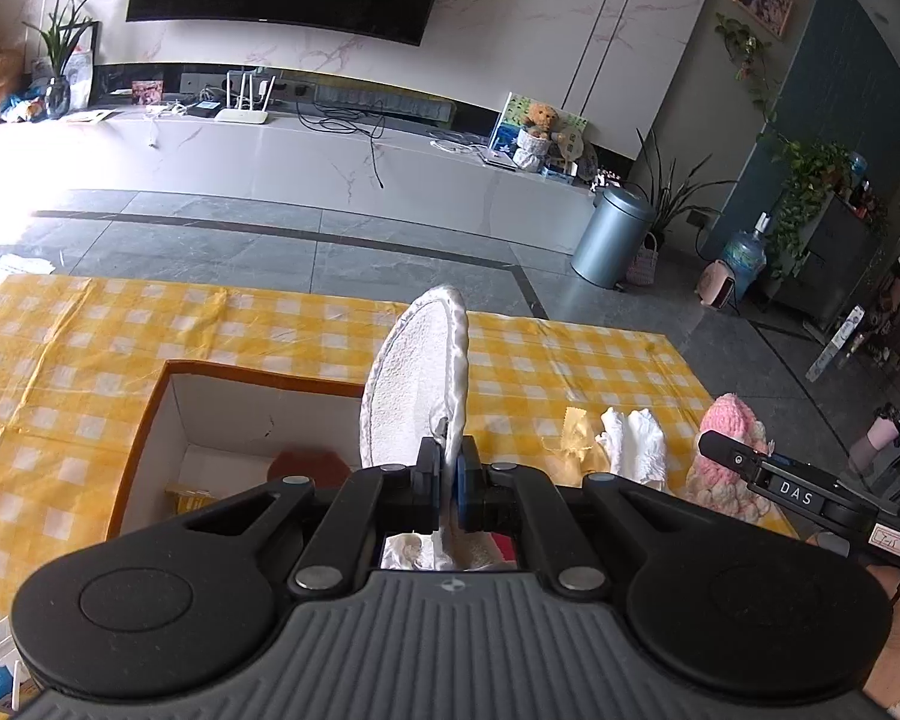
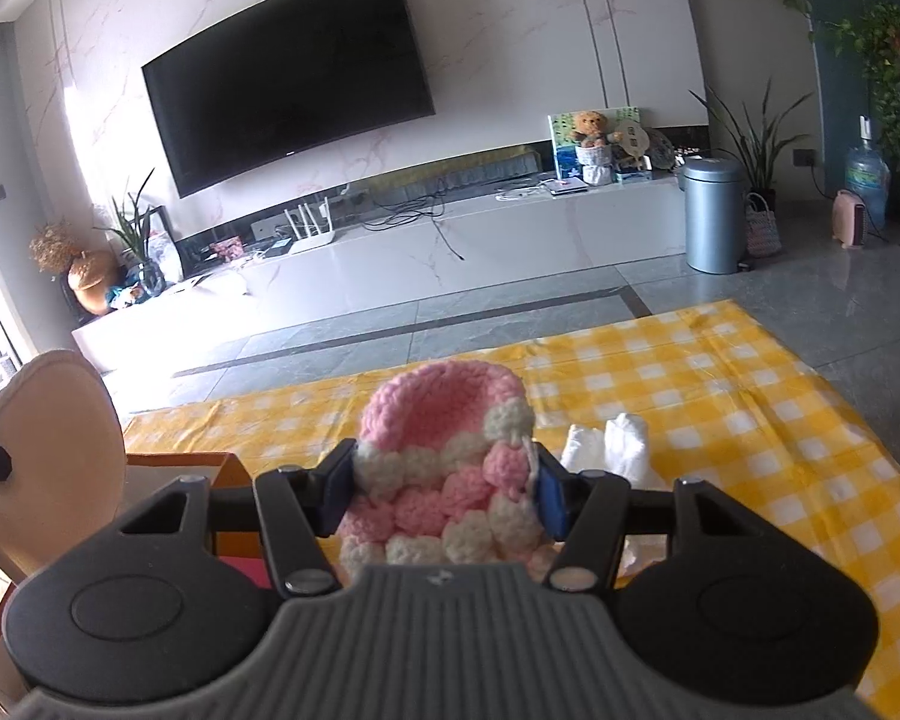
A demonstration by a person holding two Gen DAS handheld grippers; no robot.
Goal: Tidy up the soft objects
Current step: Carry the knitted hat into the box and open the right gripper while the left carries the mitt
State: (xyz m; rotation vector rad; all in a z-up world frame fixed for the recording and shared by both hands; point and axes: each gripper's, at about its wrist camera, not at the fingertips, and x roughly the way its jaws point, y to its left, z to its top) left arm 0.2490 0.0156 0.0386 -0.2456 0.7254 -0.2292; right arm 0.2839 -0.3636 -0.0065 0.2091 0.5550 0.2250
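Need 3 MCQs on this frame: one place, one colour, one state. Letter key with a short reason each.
1. Where does the folded white cloth lie?
A. on the yellow-and-white checked tablecloth
B. inside the open cardboard box
C. on the grey tiled floor

2. What colours is the crocheted yarn piece between the right tongs?
A. blue and grey
B. pink and white
C. yellow and brown

3. What state are the left tongs in?
A. wide open, nothing between them
B. out of view
C. shut on the white oval terry pad with a satin edge

Key:
1 A, it rests on the checks beside the yarn piece, outside the box.
2 B, pink and white bobbles show between the pads.
3 C, the pads pinch the pad's lower edge and it stands up above the box.
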